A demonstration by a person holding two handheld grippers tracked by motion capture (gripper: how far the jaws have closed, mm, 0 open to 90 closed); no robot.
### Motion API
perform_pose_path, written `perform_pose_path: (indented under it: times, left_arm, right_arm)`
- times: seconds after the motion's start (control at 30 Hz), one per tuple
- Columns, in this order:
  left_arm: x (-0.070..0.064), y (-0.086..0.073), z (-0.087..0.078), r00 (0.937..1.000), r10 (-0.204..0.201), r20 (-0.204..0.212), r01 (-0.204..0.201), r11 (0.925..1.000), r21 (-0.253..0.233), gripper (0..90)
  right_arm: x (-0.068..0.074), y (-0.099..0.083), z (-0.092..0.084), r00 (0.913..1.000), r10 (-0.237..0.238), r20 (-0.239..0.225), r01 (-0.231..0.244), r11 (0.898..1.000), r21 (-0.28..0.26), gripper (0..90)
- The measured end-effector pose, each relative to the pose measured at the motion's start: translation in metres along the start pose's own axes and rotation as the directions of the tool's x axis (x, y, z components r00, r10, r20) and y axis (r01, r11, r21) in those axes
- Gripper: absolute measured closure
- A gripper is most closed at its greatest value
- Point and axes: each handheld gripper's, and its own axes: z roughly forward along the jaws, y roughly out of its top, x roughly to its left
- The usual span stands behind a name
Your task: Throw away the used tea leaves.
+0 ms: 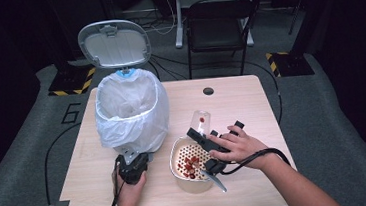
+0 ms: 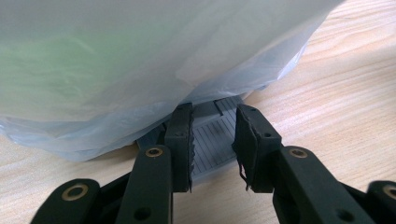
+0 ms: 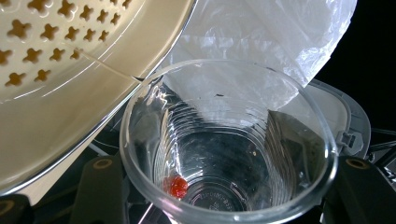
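A pedal bin [image 1: 131, 112] lined with a white bag [image 2: 140, 60] stands on the left of the table, its lid [image 1: 114, 44] up. My left gripper [image 1: 132, 163] sits low at the bin's foot. Its jaws [image 2: 214, 149] are closed on the grey ribbed pedal [image 2: 210, 135]. My right gripper [image 1: 203, 134] is shut on a clear plastic cup [image 1: 201, 120], tipped over a cream strainer bowl [image 1: 177, 151] that holds several red pieces [image 1: 190, 163]. One red piece [image 3: 176, 185] lies at the bottom of the cup [image 3: 224, 140], beside the strainer's perforated wall [image 3: 70, 93].
The wooden table [image 1: 251, 107] has a round cable hole [image 1: 208, 90] at its far edge. A black chair [image 1: 217, 24] stands behind it. A cable [image 1: 258, 154] trails from the right gripper over the wrist.
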Motion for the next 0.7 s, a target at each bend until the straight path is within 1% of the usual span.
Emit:
perform_pose_path:
  times: [0.03,0.1,0.13,0.17,0.23,0.33,0.37,0.4,0.53,0.6,0.67,0.7]
  left_arm:
    - [0.0000,-0.0001,0.0003,1.0000,0.002,-0.001,-0.003,1.0000,-0.004,67.4]
    - [0.0002,0.0000,0.0003,1.0000,0.005,-0.002,-0.005,1.0000,-0.004,67.5]
    - [0.0000,-0.0001,0.0002,1.0000,0.002,-0.002,-0.002,1.0000,-0.003,67.4]
    - [0.0000,-0.0001,0.0002,1.0000,0.002,-0.002,-0.002,1.0000,-0.003,67.4]
    - [0.0002,0.0000,0.0001,0.9999,0.009,0.004,-0.009,1.0000,-0.003,67.5]
    - [0.0002,0.0000,0.0001,1.0000,0.008,0.004,-0.008,1.0000,-0.003,67.5]
    - [0.0002,0.0000,0.0001,1.0000,0.008,0.004,-0.008,1.0000,-0.003,67.5]
    - [0.0002,0.0000,0.0002,1.0000,0.007,0.004,-0.007,1.0000,-0.004,67.4]
    - [0.0003,0.0000,0.0002,1.0000,0.008,0.005,-0.008,1.0000,-0.004,67.4]
    - [0.0001,-0.0001,0.0003,1.0000,0.009,0.002,-0.009,0.9999,-0.005,67.5]
    - [0.0002,0.0000,0.0002,1.0000,0.007,0.005,-0.007,1.0000,-0.004,67.5]
    - [0.0002,-0.0001,0.0002,0.9999,0.010,0.002,-0.010,0.9999,-0.005,67.4]
  right_arm:
    - [-0.0009,0.0002,-0.0001,0.9999,-0.010,0.003,0.010,1.000,-0.002,38.3]
    - [-0.0007,0.0006,-0.0005,1.0000,-0.007,0.000,0.007,1.000,-0.001,38.3]
    - [0.0005,0.0015,-0.0008,1.0000,0.006,0.002,-0.006,1.000,0.003,38.3]
    - [-0.0009,0.0014,-0.0008,0.9999,-0.012,-0.006,0.012,1.000,-0.003,38.3]
    - [-0.0008,0.0020,-0.0007,0.9998,-0.018,0.000,0.018,1.000,-0.004,38.3]
    - [-0.0003,0.0023,-0.0003,0.9997,-0.024,-0.004,0.024,1.000,-0.007,38.2]
    - [0.0005,0.0026,0.0005,0.9999,-0.014,-0.004,0.014,1.000,-0.019,38.2]
    - [0.0000,0.0026,0.0004,0.9996,-0.024,-0.014,0.024,0.999,-0.022,38.2]
    - [-0.0007,0.0027,-0.0004,0.9997,-0.024,-0.009,0.023,1.000,-0.018,38.0]
    - [-0.0015,0.0025,-0.0007,0.9999,-0.014,-0.004,0.014,1.000,-0.020,37.9]
    - [-0.0022,0.0020,-0.0005,0.9999,0.017,-0.001,-0.017,1.000,-0.024,37.8]
    - [-0.0028,0.0011,-0.0016,0.9992,0.039,-0.010,-0.040,0.999,-0.022,37.8]
